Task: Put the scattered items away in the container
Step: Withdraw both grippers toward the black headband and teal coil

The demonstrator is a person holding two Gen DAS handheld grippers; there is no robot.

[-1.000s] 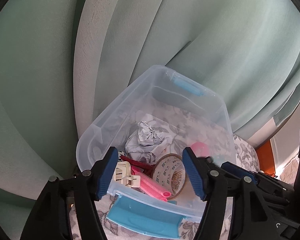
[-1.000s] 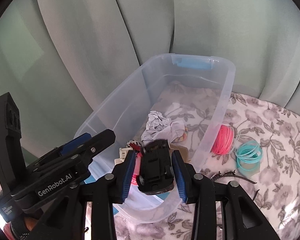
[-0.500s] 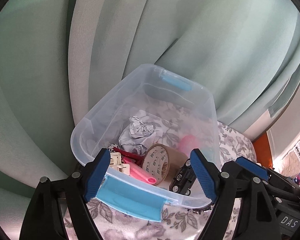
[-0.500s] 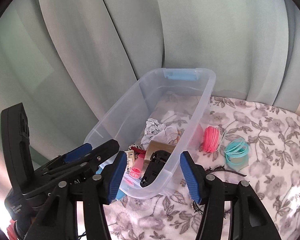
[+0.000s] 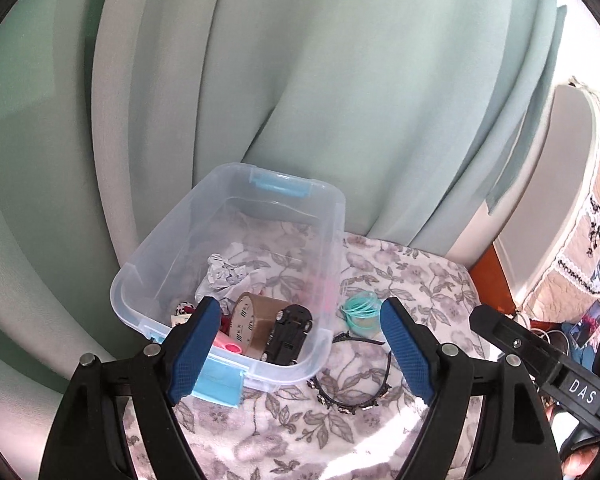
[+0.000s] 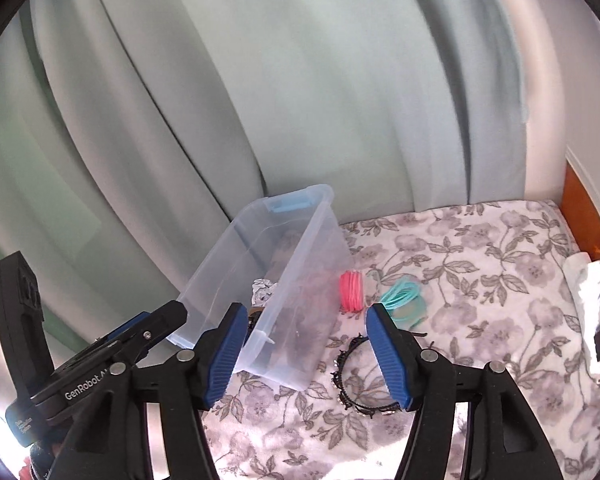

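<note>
A clear plastic bin (image 5: 332, 216) with blue latches stands on the floral cloth; it also shows in the right wrist view (image 6: 300, 248). Inside lie a black toy car (image 5: 290, 334), a brown tape roll (image 5: 252, 316), crumpled paper (image 5: 224, 276) and a pink clip (image 5: 228, 344). Outside, to the bin's right, lie a teal coil (image 6: 404, 300), a pink coil (image 6: 352, 290) and a black beaded headband (image 6: 360, 396). My left gripper (image 5: 300, 336) is open and empty, held back above the bin's near end. My right gripper (image 6: 306, 340) is open and empty above the headband.
Pale green curtains (image 5: 300, 100) hang close behind the bin. The floral cloth (image 6: 480, 280) stretches to the right. A white cloth and cables (image 6: 592, 312) lie at the far right edge, by an orange wooden edge (image 6: 580, 204).
My right gripper opened and dropped the black toy car into the bin. Both grippers then pulled back and up, so the coils and headband came into view.
</note>
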